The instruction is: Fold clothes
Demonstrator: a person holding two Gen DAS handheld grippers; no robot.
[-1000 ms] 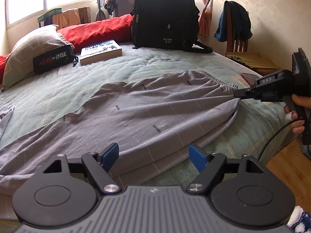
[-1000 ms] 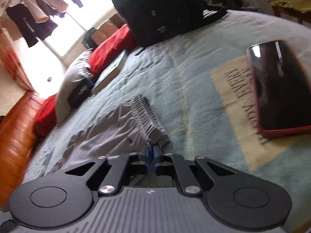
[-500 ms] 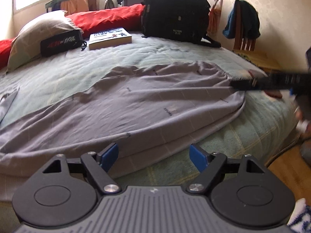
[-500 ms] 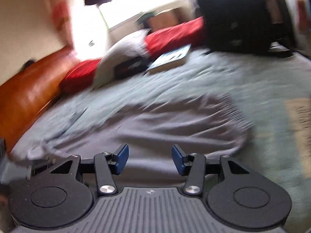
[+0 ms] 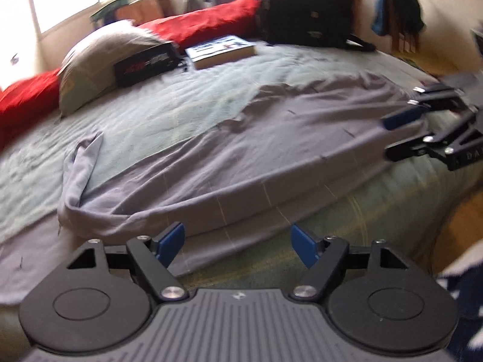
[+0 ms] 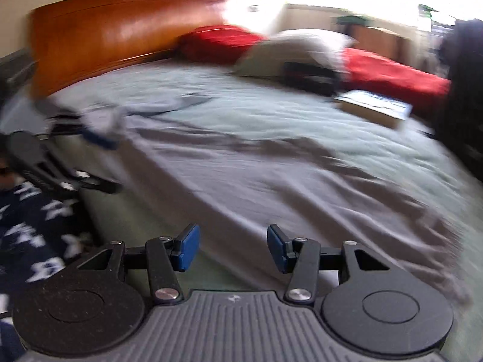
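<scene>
**Both grippers empty over the trousers: pick the next fold's corners with care**

Nearest in the left wrist view, the left gripper (image 5: 237,242) hangs over the near edge of the bed (image 5: 181,108) with its jaws spread wide and nothing between the blue pads. Just beyond them lies the folded long edge of the grey trousers (image 5: 256,150), which stretch flat across the green cover, one leg end curled back at the left. The right gripper (image 6: 231,247) sits at the waistband side; its jaws stand about half open and hold nothing, the cloth lying free below them. Both views are blurred, so fine creases cannot be read.

The step in hand looks like a regrasp for the next fold, probably bringing the leg ends toward the waist. To do it well, each gripper should come down on both layers of cloth at once, close to the near edge, and pinch only fabric, not the cover beneath. The left should take the leg end, where the curl needs flattening first; the right should pin or lift the waistband corner. Lifting both sides level, then laying the cloth down edge on edge, should keep the fold square.

Farther back, a pillow (image 5: 102,57), a book (image 5: 220,51) and a backpack (image 5: 305,9) sit well apart from the trousers and leave the fold room.
</scene>
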